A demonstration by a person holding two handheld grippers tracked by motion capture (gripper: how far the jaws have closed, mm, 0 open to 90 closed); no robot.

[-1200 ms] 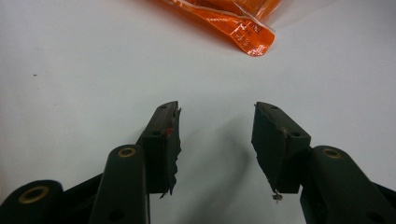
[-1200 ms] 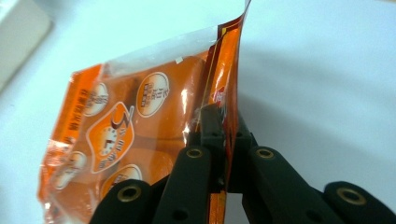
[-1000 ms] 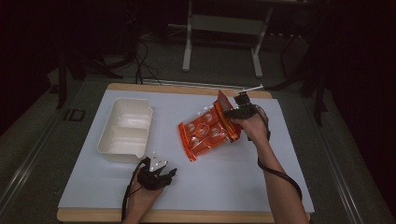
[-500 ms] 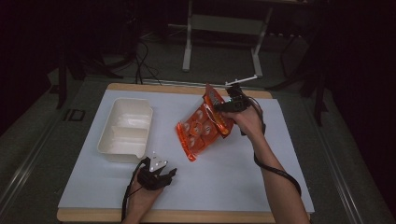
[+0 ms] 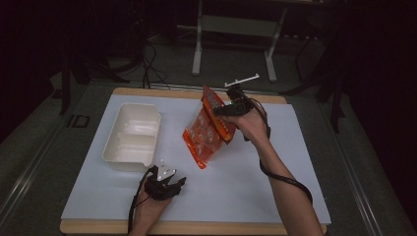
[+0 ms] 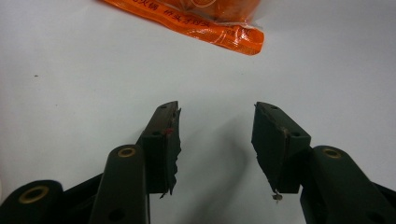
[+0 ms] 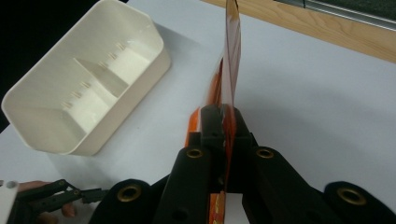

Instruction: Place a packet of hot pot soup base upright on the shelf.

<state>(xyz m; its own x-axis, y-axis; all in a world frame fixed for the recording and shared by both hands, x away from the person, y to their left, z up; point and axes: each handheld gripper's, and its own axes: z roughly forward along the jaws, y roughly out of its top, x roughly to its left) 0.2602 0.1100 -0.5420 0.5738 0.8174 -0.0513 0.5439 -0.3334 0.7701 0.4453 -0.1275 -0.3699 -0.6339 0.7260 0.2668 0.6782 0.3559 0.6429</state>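
An orange snack bag (image 5: 204,135) hangs tilted over the middle of the white mat, its low corner close to the surface. My right gripper (image 5: 222,111) is shut on the bag's upper edge; in the right gripper view the thin orange film (image 7: 231,56) rises edge-on from between the closed jaws of my right gripper (image 7: 225,117). My left gripper (image 5: 172,183) rests near the front edge, open and holding nothing. In the left gripper view my left gripper (image 6: 215,116) stands with its jaws wide apart, and the bag's bottom seam (image 6: 210,28) lies beyond them.
A cream two-compartment container (image 5: 132,133) sits on the left of the mat (image 5: 275,167), also seen as the container (image 7: 79,93) in the right gripper view. The wooden table edge (image 5: 162,92) runs along the back. Dark floor and a metal stand (image 5: 236,29) lie beyond.
The right gripper has risen and shifted left with the bag, which now hangs steeper and more edge-on. The left gripper has stayed put.
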